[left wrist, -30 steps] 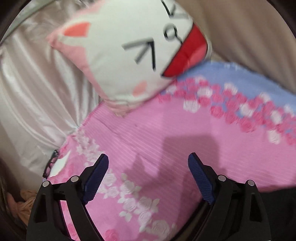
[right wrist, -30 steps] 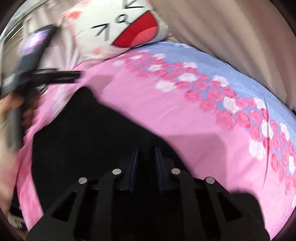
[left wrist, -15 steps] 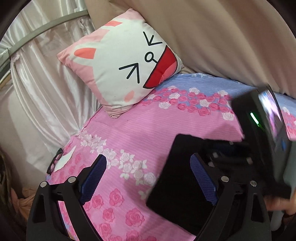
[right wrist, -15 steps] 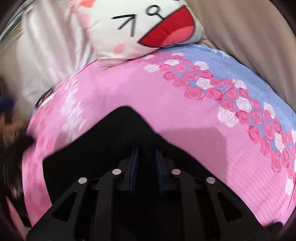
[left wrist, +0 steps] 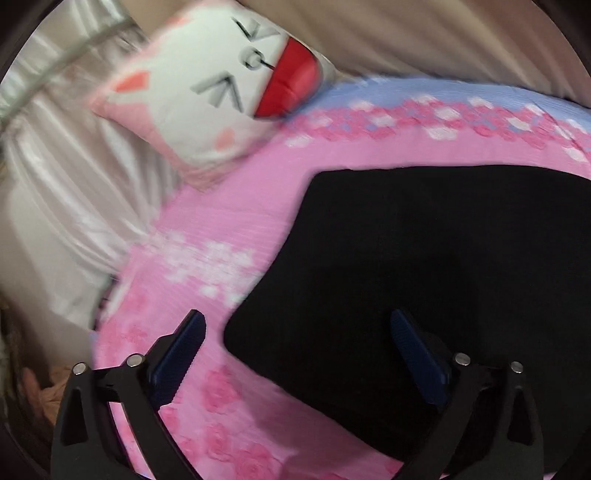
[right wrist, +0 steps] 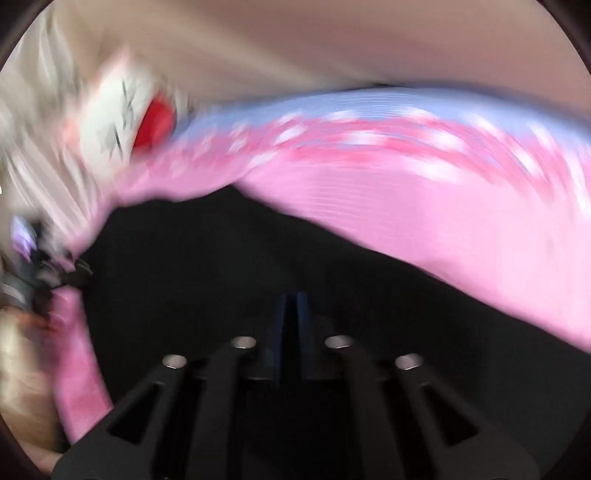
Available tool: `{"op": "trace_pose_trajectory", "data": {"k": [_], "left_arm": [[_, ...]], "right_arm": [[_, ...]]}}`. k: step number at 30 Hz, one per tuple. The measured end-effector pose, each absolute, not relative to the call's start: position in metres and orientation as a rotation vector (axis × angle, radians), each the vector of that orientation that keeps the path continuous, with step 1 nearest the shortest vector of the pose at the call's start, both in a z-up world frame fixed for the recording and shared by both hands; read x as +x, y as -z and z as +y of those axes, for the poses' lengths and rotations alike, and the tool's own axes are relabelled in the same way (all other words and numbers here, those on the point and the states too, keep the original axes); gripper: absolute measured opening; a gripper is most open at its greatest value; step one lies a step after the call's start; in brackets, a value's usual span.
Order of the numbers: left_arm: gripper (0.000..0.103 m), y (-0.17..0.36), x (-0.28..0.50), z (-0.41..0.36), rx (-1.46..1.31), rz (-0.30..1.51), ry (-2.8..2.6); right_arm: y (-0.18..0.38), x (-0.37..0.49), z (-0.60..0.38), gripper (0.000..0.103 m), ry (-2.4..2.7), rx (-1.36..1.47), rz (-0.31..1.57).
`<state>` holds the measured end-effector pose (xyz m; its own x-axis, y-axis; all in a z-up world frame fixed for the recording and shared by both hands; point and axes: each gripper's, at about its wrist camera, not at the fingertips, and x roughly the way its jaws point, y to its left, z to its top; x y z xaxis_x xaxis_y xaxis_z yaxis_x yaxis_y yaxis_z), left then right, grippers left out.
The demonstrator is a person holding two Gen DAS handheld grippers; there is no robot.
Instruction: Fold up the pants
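Mid-fold: your right gripper (right wrist: 291, 314) is clenched, seemingly on the black pants (left wrist: 424, 258), while your left gripper (left wrist: 295, 343), jaws opening and empty, must next seize the near edge.

A pink bedsheet (left wrist: 229, 221) printed with pink and white roses covers a bed and fills most of the left wrist view. Along its far edge the fabric changes to a pale blue band (left wrist: 443, 92), with a row of roses running where the two colours meet. At the far left of the bed a square cushion (left wrist: 218, 92) leans tilted, one corner resting on the sheet. It is white with pink edging and shows a cartoon face with a wide red mouth. Behind the cushion and to the left hangs a shiny, cream-white pleated curtain (left wrist: 66, 192). A plain beige curtain (left wrist: 424, 33) hangs along the far side of the bed. The right wrist view is heavily blurred and shows the same sheet (right wrist: 443, 221), cushion (right wrist: 122, 122) and beige curtain (right wrist: 332, 40).
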<state>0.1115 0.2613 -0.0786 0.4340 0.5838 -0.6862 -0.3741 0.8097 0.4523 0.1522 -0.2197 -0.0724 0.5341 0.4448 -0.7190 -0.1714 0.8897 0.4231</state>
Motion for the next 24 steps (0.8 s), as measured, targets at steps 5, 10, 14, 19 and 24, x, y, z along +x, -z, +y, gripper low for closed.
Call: {"op": "trace_pose_trajectory", "data": {"k": [5,10,14,19,24], "left_arm": [[0.098,0.047,0.103,0.232,0.284,0.888,-0.634],[0.098,0.019,0.107,0.155,0.253,0.82,-0.438],[0.098,0.028,0.121,0.089,0.266,0.849,-0.316],[0.098,0.055,0.136,0.015,0.31,0.921,-0.203],[0.098,0.067,0.129,-0.035,0.367,0.928,-0.135]], "right_arm": [[0.054,0.094,-0.309,0.01,-0.168,0.248,0.868],[0.071,0.05,-0.415,0.003,-0.003,0.353,0.85],[0.051,0.019,-0.476,0.011,0.141,0.402,0.727],[0.065,-0.004,-0.567,0.006,0.331,0.533,0.734],[0.038,-0.002,-0.569,0.018,0.262,0.456,0.69]]}}
